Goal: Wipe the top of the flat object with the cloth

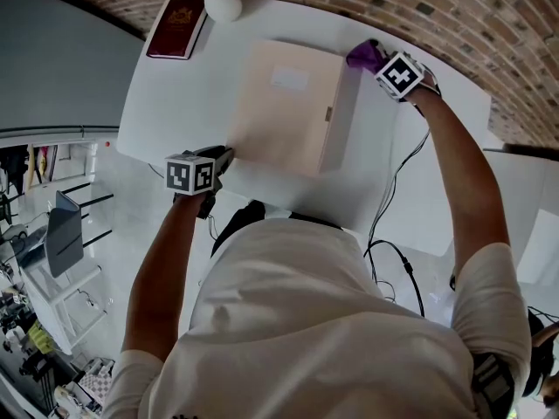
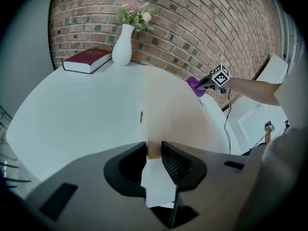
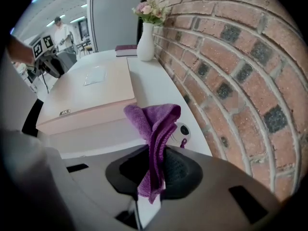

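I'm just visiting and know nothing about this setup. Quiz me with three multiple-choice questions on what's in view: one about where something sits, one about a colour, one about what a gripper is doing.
1. Where does the red book lie?
A) beside the white vase
B) on a shelf
C) inside a drawer

2. What colour is the cloth held by the right gripper?
A) yellow
B) purple
C) green

3. The fingers of the left gripper are:
A) spread wide, empty
B) holding a pen
C) closed on the flat box at its edge

Answers: 1 A, book and vase stand together at the far end of the table. 2 B, purple folds hang between the fingers. 3 C, the beige edge sits pinched between them.
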Available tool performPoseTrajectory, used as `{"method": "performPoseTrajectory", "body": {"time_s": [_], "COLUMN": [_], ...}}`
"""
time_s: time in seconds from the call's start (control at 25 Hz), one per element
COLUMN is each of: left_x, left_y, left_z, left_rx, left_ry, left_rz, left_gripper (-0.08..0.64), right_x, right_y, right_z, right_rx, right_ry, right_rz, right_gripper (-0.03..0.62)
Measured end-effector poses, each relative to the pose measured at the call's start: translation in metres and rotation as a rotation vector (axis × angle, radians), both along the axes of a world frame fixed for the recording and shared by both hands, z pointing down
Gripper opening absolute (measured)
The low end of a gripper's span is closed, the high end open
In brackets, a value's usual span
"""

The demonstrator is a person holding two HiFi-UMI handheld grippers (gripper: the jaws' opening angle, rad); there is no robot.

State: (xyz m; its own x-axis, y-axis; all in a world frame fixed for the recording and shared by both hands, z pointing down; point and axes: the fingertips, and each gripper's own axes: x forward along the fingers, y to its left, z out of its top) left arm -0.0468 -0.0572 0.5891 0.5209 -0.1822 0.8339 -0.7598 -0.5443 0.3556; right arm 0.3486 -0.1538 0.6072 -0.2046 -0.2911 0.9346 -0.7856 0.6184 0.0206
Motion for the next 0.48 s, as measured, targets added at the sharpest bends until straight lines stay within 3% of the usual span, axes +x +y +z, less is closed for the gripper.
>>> {"method": "performPoseTrajectory", "body": {"time_s": [0.08,0.16,0.48], "left_x": [0.0,0.0,-0.004], "left_y": [0.0,0.0,0.002], "left_z": [-0.001,-0.002,-0.004], "left_rx": [0.004,0.008,0.015], "left_ry": [0.001,0.003,0.02], "left_rz": [0.0,0.0,0.016], "left_gripper": [0.114,0.114,0.112], "right_x": [0.021,0.031,0.007], "right_y": [-0.002,0.001,0.068], "right_z": [-0.006,-0.012,-0.024], "right_rx": [0.053,0.093,0.11], "right_ry": [0.094,0.132,-0.012], "right_rz": [0.019,0.047,0.226], "right_gripper": [0.083,0.083,0.084]}}
